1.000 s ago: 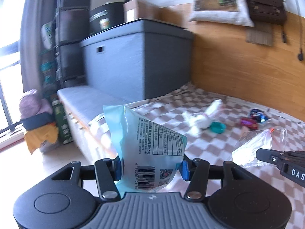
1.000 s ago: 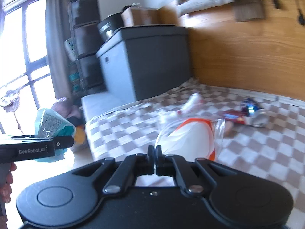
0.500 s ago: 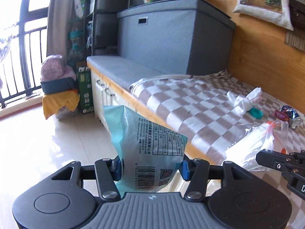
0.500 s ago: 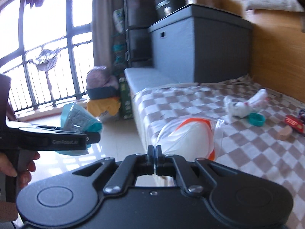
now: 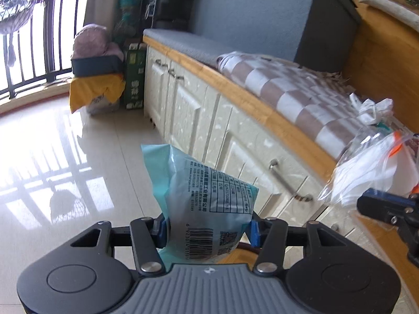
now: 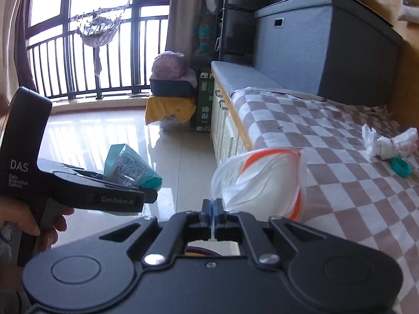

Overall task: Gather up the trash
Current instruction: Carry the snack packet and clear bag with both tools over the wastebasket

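My left gripper (image 5: 207, 229) is shut on a light blue snack wrapper (image 5: 204, 196) with a barcode, held out over the tiled floor beside the bench. It also shows in the right wrist view (image 6: 131, 170), held by the left gripper (image 6: 146, 196). My right gripper (image 6: 212, 206) is shut on the edge of a clear zip bag with an orange seal (image 6: 264, 180), held over the bench's edge; the bag also shows in the left wrist view (image 5: 371, 167). Crumpled white tissue (image 6: 387, 141) and a teal cap (image 6: 399, 167) lie on the checkered cloth (image 6: 327, 141).
A bench with cream cabinet doors (image 5: 209, 110) runs along the right. A grey storage box (image 6: 327, 44) stands at its far end. A yellow-covered pile (image 6: 170, 110) and a green carton (image 6: 204, 104) sit on the floor near the balcony window (image 6: 91, 26).
Both grippers have drawn back from the bench and swung left and down toward the floor, each still holding its item. The bench front and floor now fill the left view.
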{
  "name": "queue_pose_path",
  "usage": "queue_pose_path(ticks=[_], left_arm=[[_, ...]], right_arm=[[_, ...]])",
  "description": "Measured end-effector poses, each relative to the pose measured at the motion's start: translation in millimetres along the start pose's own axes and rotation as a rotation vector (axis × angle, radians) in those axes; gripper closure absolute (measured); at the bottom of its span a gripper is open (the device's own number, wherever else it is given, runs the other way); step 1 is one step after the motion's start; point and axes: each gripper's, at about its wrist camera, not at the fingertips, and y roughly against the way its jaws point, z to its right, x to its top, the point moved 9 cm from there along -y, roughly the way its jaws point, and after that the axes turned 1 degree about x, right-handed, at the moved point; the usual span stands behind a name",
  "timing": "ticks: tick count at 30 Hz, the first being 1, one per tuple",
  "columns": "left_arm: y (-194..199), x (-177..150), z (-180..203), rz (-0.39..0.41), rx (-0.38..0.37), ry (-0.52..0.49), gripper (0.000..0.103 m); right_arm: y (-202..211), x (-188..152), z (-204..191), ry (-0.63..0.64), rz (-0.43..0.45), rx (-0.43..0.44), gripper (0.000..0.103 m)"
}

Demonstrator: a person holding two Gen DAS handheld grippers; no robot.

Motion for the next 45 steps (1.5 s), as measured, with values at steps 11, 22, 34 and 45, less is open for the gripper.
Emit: queue_pose_path(ticks=[11, 22, 34, 45], left_arm=[[-23, -17, -15, -0.063, -0.018, 0.027, 0.048], [-63, -39, -5, -0.182, -0.038, 0.001, 0.048], [-92, -73, -11, -0.338, -0.040, 0.008, 0.048], [-112, -113, 2, -0.452, -0.072, 0.016, 0.048]], right_arm=[[-18, -11, -32, 0.058, -0.048, 0.062, 0.102], [-79, -79, -25, -0.040, -0.285, 0.105, 0.102], [-118, -154, -49, -0.190, -0.488, 0.236, 0.102], [-122, -191, -58, -0.324, -0.593, 0.288, 0.069]])
